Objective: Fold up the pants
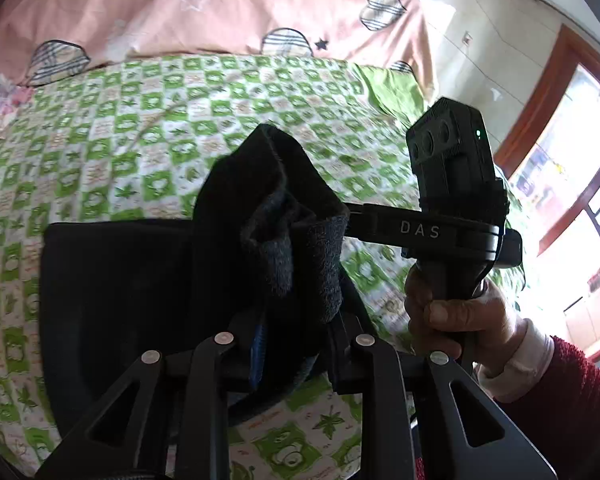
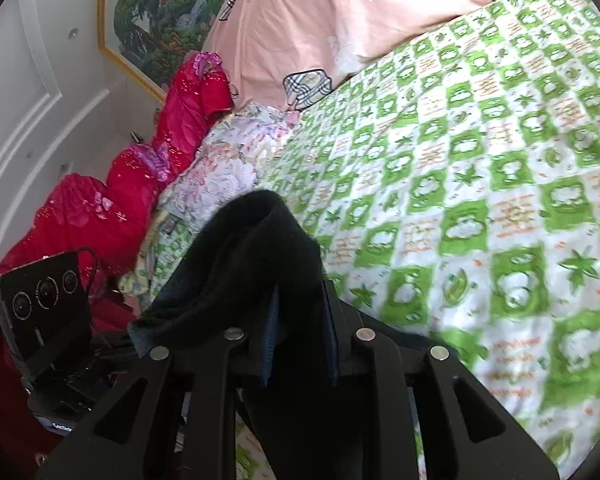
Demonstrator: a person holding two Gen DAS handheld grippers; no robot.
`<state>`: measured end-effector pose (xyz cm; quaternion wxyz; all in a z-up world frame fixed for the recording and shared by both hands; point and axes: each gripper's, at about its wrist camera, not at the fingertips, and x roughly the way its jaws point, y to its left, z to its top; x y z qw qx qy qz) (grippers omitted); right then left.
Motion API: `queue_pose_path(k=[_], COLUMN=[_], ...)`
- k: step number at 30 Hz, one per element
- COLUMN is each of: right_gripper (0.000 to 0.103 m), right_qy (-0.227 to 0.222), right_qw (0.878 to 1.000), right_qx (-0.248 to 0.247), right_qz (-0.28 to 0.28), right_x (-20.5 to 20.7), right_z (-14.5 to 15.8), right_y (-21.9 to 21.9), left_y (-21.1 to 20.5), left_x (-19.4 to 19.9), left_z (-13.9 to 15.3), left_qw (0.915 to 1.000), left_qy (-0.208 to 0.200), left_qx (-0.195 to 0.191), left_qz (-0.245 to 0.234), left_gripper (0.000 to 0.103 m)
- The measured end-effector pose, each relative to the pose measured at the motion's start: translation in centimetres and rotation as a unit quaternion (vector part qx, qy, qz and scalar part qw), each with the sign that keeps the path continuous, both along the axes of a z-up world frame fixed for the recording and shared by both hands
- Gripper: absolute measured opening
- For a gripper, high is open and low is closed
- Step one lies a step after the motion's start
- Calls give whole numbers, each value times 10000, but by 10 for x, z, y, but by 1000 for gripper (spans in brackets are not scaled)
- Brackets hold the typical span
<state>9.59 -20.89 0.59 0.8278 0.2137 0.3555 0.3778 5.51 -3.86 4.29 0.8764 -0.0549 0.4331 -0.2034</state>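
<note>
- Left wrist view: the left gripper [image 1: 296, 344] sits at the bottom of the frame, its jaws clenched on a bunched fold of the black pants [image 1: 268, 216].
- The held cloth rises up from between the fingers, showing a fuzzy grey inner lining.
- The rest of the pants lies as a flat dark panel to the left, spread on the bed sheet [image 1: 140, 120], which has a green and white check.
- At right, the person's hand [image 1: 456, 316], in a dark red sleeve with a white cuff, grips the handle of the right gripper [image 1: 352, 216]. Its fingertips meet the same raised cloth; from here you cannot tell how its jaws stand.
- A pink quilt [image 1: 220, 4] with heart and star patches lies at the far end of the bed. A window [image 1: 572, 184] is at the right.
- Right wrist view: the right gripper [image 2: 300, 344] is at the bottom, jaws clamped on a lifted fold of the pants [image 2: 260, 248], held above the sheet [image 2: 480, 168].
- The left gripper's body, with three round lenses, shows at lower left.
- Red bedding [image 2: 152, 168] and a floral pillow [image 2: 224, 160] lie along the left edge of the bed, beneath a framed picture [image 2: 160, 12].
</note>
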Motion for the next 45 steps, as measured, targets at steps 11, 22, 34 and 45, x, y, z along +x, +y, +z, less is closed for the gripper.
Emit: queue_pose_path(k=[11,22,34,45], right_gripper=[49,63,79,87], right_qy=[434,373,-161,57], right_qw=[9873,9703,9671,9573], right_qx=[-634,-748,-1501,-1713], right_qz=[-1391,-2272,-2046,-2329], right_x=[-21,-53,-57,-60], right_z=[-7,21,58,47], right_y=[-37,-52,16,33], left_y=[-17,13,91,153], left_x=[-1,-26,-12,-1], left_z=[-19,3,15,4], left_qw=[9978,9960,9947,9859], left_qy=[223,32,105,253], left_qx=[-194,-622,-867,-860], left_qz=[-592,-636,534,1415], left_gripper=[52,63,70,80])
